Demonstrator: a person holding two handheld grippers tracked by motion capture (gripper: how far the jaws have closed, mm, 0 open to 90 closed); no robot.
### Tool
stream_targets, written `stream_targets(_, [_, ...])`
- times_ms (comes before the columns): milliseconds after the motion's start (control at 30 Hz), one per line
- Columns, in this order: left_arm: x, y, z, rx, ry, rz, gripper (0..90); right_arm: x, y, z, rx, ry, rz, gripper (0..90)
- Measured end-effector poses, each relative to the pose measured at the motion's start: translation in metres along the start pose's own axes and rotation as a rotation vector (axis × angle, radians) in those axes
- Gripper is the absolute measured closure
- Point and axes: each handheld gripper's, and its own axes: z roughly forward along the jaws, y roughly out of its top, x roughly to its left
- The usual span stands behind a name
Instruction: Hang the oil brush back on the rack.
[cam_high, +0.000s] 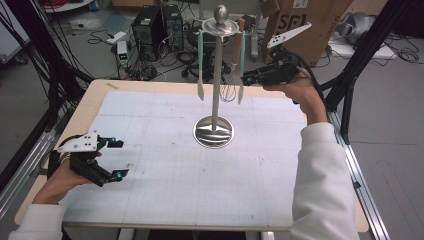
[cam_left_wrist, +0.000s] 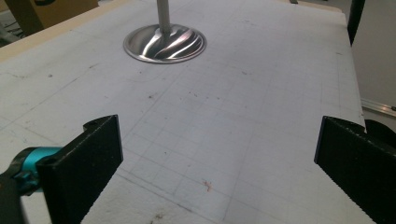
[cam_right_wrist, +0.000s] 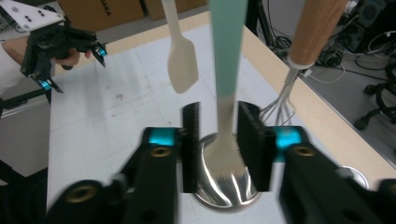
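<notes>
A steel utensil stand (cam_high: 215, 75) rises from a round base (cam_high: 213, 133) in the middle of the white mat. From its top disc hang a teal-handled spatula (cam_high: 200, 67), a wooden-handled whisk (cam_high: 233, 57) and a second teal-handled spatula (cam_high: 241, 67). My right gripper (cam_high: 245, 78) is raised at that second spatula (cam_right_wrist: 225, 93). Its jaws stand on either side of the neck with a gap showing, so they do not press on it. The whisk (cam_right_wrist: 285, 105) hangs just to the right. My left gripper (cam_high: 119, 159) rests low over the mat's left side, wide open (cam_left_wrist: 219, 125) and holding nothing.
The stand's base (cam_left_wrist: 164, 43) lies ahead of the left gripper across bare mat. Beyond the table's far edge are cardboard boxes (cam_high: 300, 25), computer towers (cam_high: 150, 30) and cables on the floor. Black frame posts (cam_high: 350, 95) flank the table's right side.
</notes>
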Motion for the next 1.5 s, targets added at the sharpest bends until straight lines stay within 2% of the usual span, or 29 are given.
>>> stream_targets(100, [0.001,0.0,0.0,-0.006,0.002,-0.004,1.7,0.003,-0.004,0.001,0.008,-0.006,-0.005,57.9])
stream_targets(267, [0.002,0.0,0.0,-0.013,0.005,-0.011,1.7,0.009,-0.009,-0.003,0.037,-0.023,-0.013,33.1])
stream_targets(300, [0.002,0.0,0.0,-0.011,0.007,-0.012,1.7,0.011,-0.009,-0.005,0.035,-0.032,-0.013,25.8])
stream_targets(367, [0.003,0.0,0.0,-0.011,0.012,-0.011,1.7,0.015,-0.01,-0.01,0.022,-0.042,-0.021,16.8])
stream_targets(500, [0.001,0.001,-0.002,-0.01,0.022,-0.015,1.7,0.022,-0.019,-0.02,-0.015,-0.025,-0.034,0.4])
stream_targets(567, [0.001,0.001,-0.002,-0.011,0.021,-0.011,1.7,0.024,-0.025,-0.024,-0.005,-0.077,-0.022,0.2])
stream_targets(667, [0.001,0.001,-0.002,-0.007,0.022,-0.009,1.7,0.029,-0.035,-0.029,-0.024,-0.089,-0.01,0.2])
stream_targets(900, [0.005,0.001,0.0,-0.011,0.021,-0.016,1.7,0.046,-0.059,-0.032,-0.059,-0.08,-0.024,0.2])
stream_targets(1067, [0.003,0.003,-0.001,-0.017,0.02,-0.005,1.7,0.058,-0.077,-0.034,-0.087,-0.082,-0.03,0.2])
stream_targets(1233, [0.002,0.004,-0.002,-0.016,0.024,-0.002,1.7,0.069,-0.099,-0.033,-0.087,-0.09,-0.032,0.2])
stream_targets(1367, [0.0,0.004,-0.001,-0.003,0.02,0.006,1.7,0.075,-0.118,-0.03,-0.097,-0.099,-0.037,0.2])
stream_targets(1500, [-0.001,0.004,0.0,-0.006,0.018,0.008,1.7,0.077,-0.138,-0.027,-0.122,-0.096,-0.015,0.2])
